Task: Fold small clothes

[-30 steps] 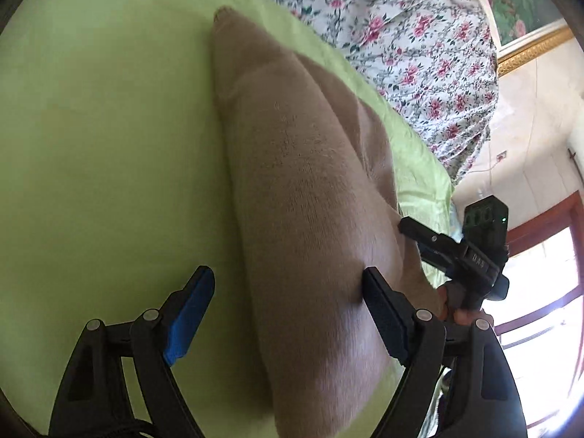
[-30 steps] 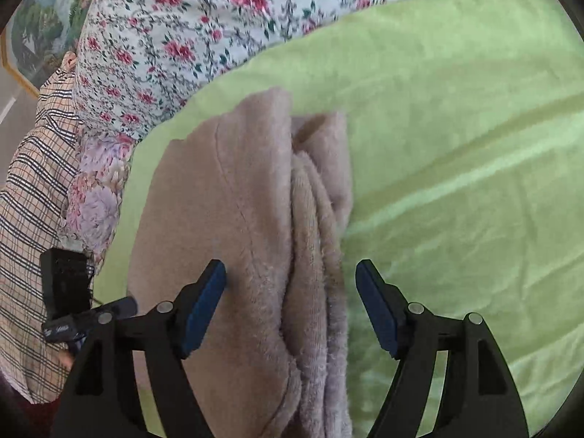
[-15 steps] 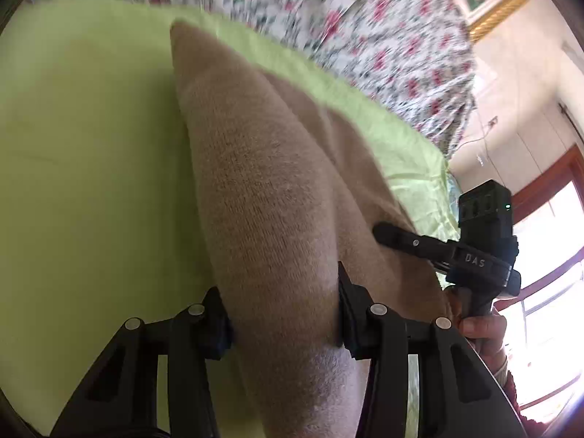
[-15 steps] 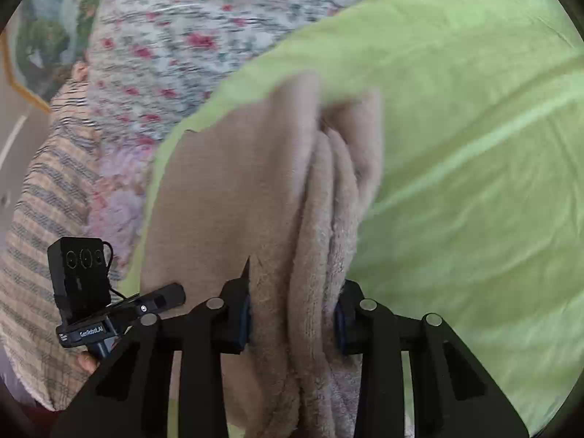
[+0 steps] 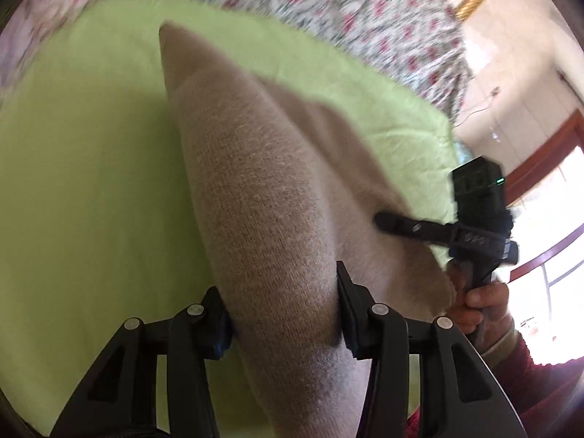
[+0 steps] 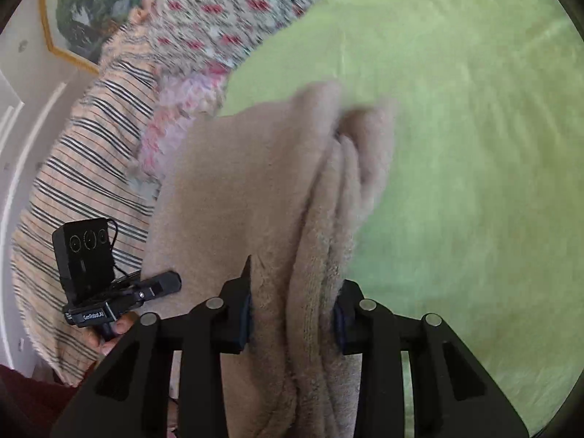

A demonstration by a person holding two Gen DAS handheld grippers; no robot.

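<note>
A beige fleece garment (image 5: 255, 189) lies folded lengthwise on a green blanket (image 5: 84, 182). My left gripper (image 5: 283, 314) is shut on its near folded edge, which bulges up between the fingers. My right gripper (image 6: 292, 314) is shut on the other end of the same garment (image 6: 237, 189), pinching several thick layers. Each gripper shows in the other's view: the right one (image 5: 438, 230) at the garment's right edge, the left one (image 6: 146, 292) at its left edge.
The green blanket (image 6: 474, 146) covers a bed with a floral sheet (image 5: 346, 11) behind it. A striped cloth (image 6: 84, 168) lies at the left in the right wrist view. A framed picture (image 6: 84, 11) hangs on the wall. A window (image 5: 547, 248) is at the right.
Both grippers went from open around the garment to shut on it. The garment's near edges are now lifted, and both views have shifted with motion blur.
</note>
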